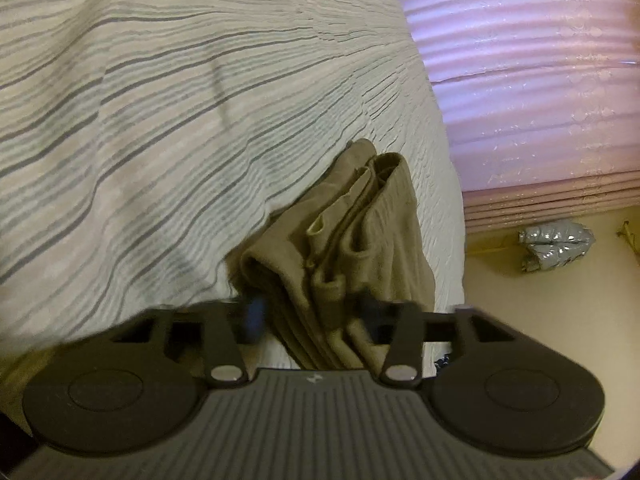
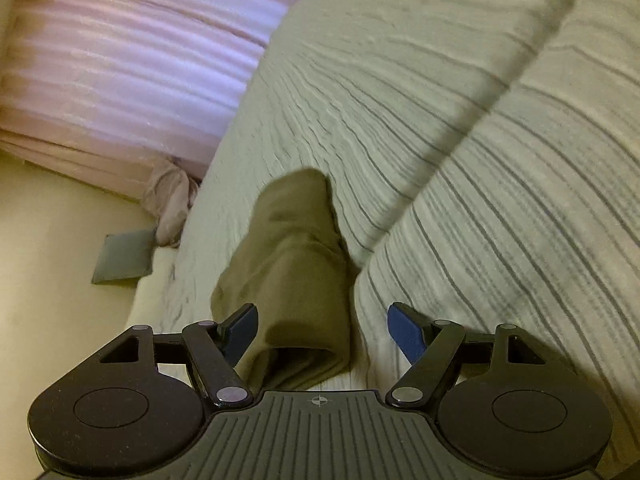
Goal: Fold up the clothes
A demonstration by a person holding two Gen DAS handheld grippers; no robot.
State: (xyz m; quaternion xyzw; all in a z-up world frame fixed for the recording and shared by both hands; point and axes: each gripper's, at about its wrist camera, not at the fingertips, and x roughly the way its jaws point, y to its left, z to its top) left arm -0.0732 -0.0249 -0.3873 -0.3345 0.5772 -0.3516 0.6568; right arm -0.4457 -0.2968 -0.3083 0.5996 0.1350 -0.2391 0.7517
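Folded olive garment [image 1: 340, 248] lies near the striped bed's [image 1: 140, 120] edge, bunched between your left gripper's [image 1: 314, 314] closing-in pads, grip unclear, while your right gripper [image 2: 322, 330] straddles it spread wide; gather every layer before lifting.

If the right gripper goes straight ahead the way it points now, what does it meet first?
Most likely the folded olive garment, already lying between the open right gripper fingers. Beyond it is the striped bedspread; depth is hard to judge.
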